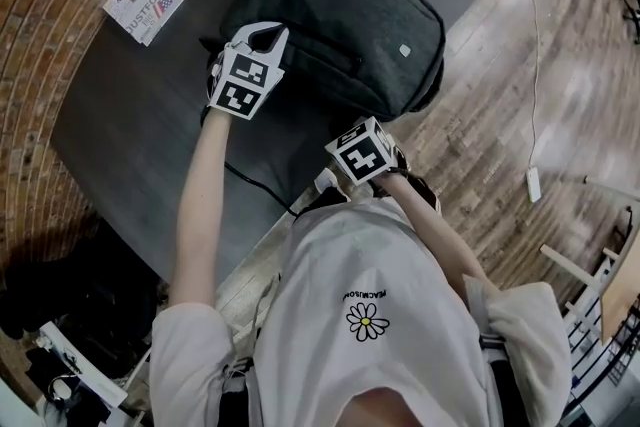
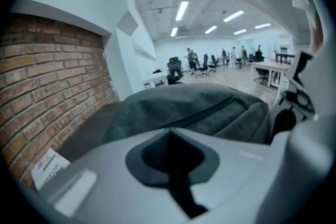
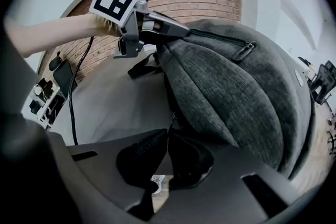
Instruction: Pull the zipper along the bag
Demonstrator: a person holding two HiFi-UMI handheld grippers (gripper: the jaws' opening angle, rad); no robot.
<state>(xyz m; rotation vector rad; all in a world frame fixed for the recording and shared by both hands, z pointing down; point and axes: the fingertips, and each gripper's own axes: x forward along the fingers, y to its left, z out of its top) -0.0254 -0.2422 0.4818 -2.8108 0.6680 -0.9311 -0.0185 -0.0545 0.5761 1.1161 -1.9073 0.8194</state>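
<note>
Now, with left tongs (image 1: 268, 37) shut at the bag's (image 1: 350, 25) nine-o'clock edge on the worktop (image 1: 130, 105) and right tongs (image 3: 169, 132) pinched on the apparent zipper pull (image 3: 172, 121) at six o'clock, hold fabric taut and draw steadily, low along the bag, never upward.

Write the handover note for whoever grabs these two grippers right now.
Left claw: shut, tips against a zipper line on the backpack, at its left side. Whether it pinches fabric is unclear.
Right claw: shut on what looks like a thin zipper pull at the backpack's near edge.
The backpack lies flat on the dark table.
Done: both claws placed.
Left: draw the pull along the backpack; how far the zipper has run cannot be told.
</note>
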